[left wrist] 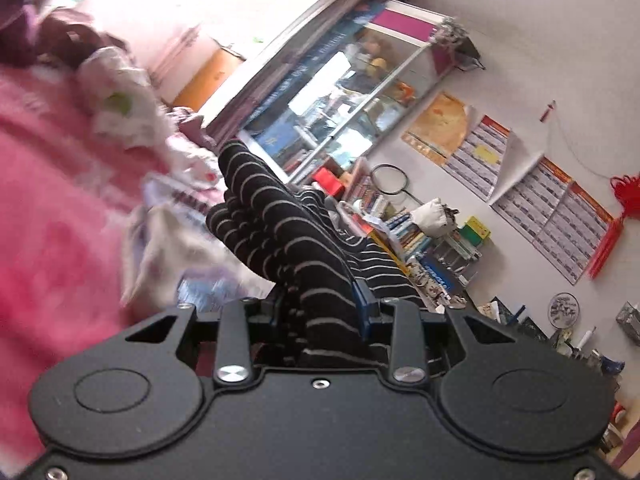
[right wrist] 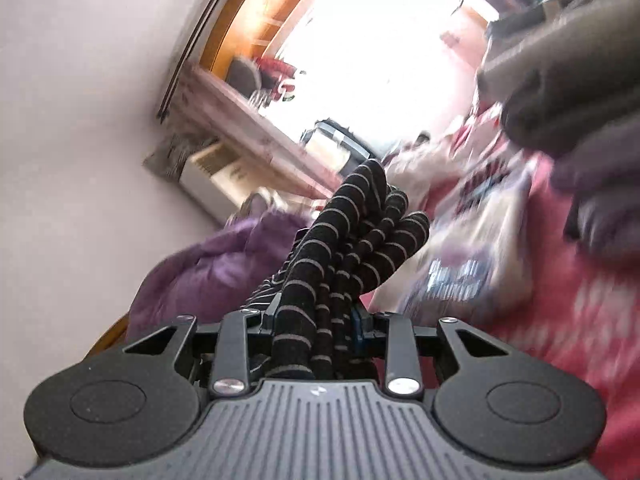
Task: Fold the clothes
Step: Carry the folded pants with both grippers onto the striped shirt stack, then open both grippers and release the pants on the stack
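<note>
1. Pink bedding [left wrist: 52, 216] fills the lower ground in both views; behind it we note a glass-fronted cabinet [left wrist: 340, 92], a shelf of books [left wrist: 404, 224], wall calendars [left wrist: 532, 196], and a bright window [right wrist: 384, 40]. Both views are tilted and motion-blurred.
2. Loose clothes: a white printed garment [right wrist: 468, 248] lies on the bedding, with a purple garment [right wrist: 216, 268] near the wall.
3. Task item: black sweater with thin grey stripes [left wrist: 280, 224], bunched in thick folds and raised off the bedding.
4. Left gripper [left wrist: 320, 304]: jaws clenched on a gathered wad of the striped sweater, the cloth rising forward out of them.
5. Right gripper [right wrist: 316, 312]: jaws likewise clamped on a bunch of the same knit [right wrist: 356, 232], several ridges pinched together.
6. Unidentified: a dark blurred mass [right wrist: 568, 92] at the upper right of the right wrist view; we cannot tell what it is.
7. Step in hand, by our judgement: the sweater is carried aloft between two grips. Whether it is being lifted to spread or brought over in a fold, the pictures do not settle.
8. Next move calls for: keeping both grips firm and the span between them taut, and putting the cloth down on bare bedding, apart from the white garment.
</note>
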Motion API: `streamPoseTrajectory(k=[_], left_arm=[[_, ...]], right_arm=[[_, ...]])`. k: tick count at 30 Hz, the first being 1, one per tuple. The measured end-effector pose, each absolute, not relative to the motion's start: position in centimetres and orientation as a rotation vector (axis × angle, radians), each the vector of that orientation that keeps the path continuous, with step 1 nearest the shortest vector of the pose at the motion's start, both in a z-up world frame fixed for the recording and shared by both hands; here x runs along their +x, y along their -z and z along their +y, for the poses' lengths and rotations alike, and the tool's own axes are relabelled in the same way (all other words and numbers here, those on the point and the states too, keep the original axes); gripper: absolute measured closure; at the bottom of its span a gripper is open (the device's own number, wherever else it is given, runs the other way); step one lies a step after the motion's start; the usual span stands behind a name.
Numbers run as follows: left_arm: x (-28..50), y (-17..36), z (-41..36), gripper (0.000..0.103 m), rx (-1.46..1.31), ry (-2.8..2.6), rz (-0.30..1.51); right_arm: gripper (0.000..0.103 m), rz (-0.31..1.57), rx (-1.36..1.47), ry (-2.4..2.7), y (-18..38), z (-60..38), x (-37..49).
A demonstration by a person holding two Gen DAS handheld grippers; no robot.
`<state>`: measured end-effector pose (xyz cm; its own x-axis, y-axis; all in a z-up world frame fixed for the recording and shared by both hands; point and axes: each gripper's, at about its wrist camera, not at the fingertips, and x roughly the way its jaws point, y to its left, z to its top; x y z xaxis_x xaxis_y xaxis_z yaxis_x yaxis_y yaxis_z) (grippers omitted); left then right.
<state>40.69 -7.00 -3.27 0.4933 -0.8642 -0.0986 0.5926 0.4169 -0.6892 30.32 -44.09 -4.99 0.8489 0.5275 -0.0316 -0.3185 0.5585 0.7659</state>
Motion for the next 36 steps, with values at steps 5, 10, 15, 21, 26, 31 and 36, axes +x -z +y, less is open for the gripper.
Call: streamPoseTrajectory(k=[5, 10, 15, 21, 26, 31, 36], left_arm=[[46.8, 3.3, -9.2, 0.071, -0.679, 0.983, 0.488], [53.3, 10.6, -12.3, 0.069, -0.651, 0.761, 0.763], [52.5, 11.8, -11.9, 0.058, -0.682, 0.739, 0.763], [49.3, 10.4, -10.1, 0.046, -0.692, 0.665, 0.760], [44.9, 8.6, -9.2, 0.042, -0.615, 0.638, 0.767], [38.9, 7.6, -9.4, 0.030, -0.490, 0.574, 0.780], [33.5, 4.8, -10.5, 0.015, -0.346, 0.515, 0.709]], right_arm=[[0.071, 0.210, 0.903, -0.456, 4.3, -46.6, 34.9], [0.068, 0.285, 0.959, -0.302, 8.3, -48.0, 40.5], [0.068, 0.401, 0.953, -0.179, 12.9, -48.1, 43.2], [0.058, 0.402, 0.870, -0.132, 11.0, -47.2, 41.1], [0.045, 0.396, 0.795, -0.085, 9.3, -45.7, 36.2], [0.044, 0.402, 0.766, -0.060, 8.0, -44.1, 30.4], [0.026, 0.383, 0.762, -0.042, 6.0, -41.8, 25.0]])
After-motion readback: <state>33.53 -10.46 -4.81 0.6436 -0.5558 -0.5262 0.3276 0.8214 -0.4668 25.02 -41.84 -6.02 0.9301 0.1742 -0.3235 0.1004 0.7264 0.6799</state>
